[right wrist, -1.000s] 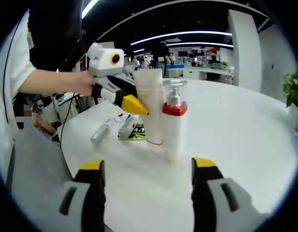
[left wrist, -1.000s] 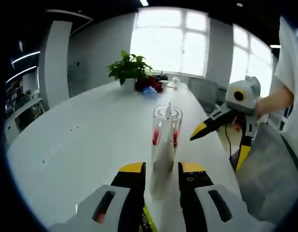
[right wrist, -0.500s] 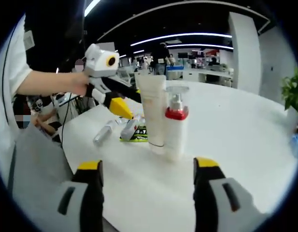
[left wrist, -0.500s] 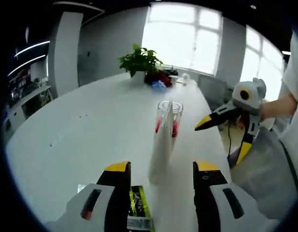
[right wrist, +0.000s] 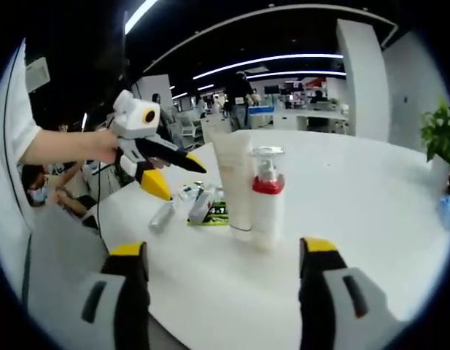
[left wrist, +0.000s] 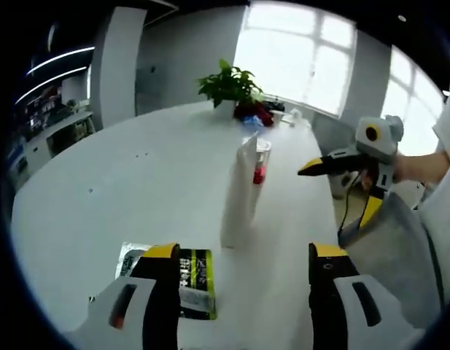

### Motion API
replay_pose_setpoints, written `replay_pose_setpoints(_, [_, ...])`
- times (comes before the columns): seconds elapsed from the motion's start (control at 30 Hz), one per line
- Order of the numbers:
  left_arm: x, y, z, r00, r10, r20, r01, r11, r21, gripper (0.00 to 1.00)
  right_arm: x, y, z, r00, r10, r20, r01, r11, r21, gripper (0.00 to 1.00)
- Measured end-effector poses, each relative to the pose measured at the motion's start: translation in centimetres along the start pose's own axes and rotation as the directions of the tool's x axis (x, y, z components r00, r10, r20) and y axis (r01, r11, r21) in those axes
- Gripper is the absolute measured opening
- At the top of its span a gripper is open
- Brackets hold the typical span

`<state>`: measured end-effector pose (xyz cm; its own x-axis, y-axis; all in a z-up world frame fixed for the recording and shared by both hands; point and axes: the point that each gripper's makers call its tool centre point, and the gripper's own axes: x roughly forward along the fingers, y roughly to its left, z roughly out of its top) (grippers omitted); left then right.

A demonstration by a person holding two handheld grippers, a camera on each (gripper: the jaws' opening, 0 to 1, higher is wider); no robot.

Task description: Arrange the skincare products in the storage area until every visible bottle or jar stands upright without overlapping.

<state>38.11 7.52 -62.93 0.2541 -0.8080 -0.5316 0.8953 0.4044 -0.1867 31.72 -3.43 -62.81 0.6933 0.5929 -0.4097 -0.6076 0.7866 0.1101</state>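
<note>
Backing away from the white tube (left wrist: pixel 238 191), the left gripper (left wrist: pixel 243 266) has let go of it and its jaws are now spread wide with nothing between them, the tube standing upright on its cap on the white table (left wrist: pixel 115 182). Just behind the tube, touching or nearly so, stands the pump bottle (right wrist: pixel 265 197) with its red collar and clear cap, also upright. On the near side of the tube, by the left gripper's left jaw, lie a green-and-black sachet (left wrist: pixel 193 283) and a pale packet (left wrist: pixel 133 255) flat on the table. From the right gripper view, a small clear bottle (right wrist: pixel 162 216) lies on its side beside these, left of the tube. The right gripper (right wrist: pixel 225 273) hovers well short of the tube, jaws wide apart and empty. A potted plant (left wrist: pixel 229 84) sits far beyond the tube near the window.
</note>
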Motion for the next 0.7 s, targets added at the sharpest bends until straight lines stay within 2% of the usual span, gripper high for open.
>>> replay_pose_setpoints(0.27, [-2.2,-1.0,-1.4,0.999,0.051,-0.020,-0.052,0.998,-0.044,0.84,-0.7,0.9,0.1,1.000,0.009,0.003,-0.009,1.000,-0.010,0.92])
replay_pose_setpoints(0.7, [-5.5,-2.4,-3.5,0.991,0.136,-0.010,-0.136,0.985,-0.107,0.90,-1.7,2.0,0.2,0.999,0.033,-0.002,-0.033,0.999,-0.017,0.97])
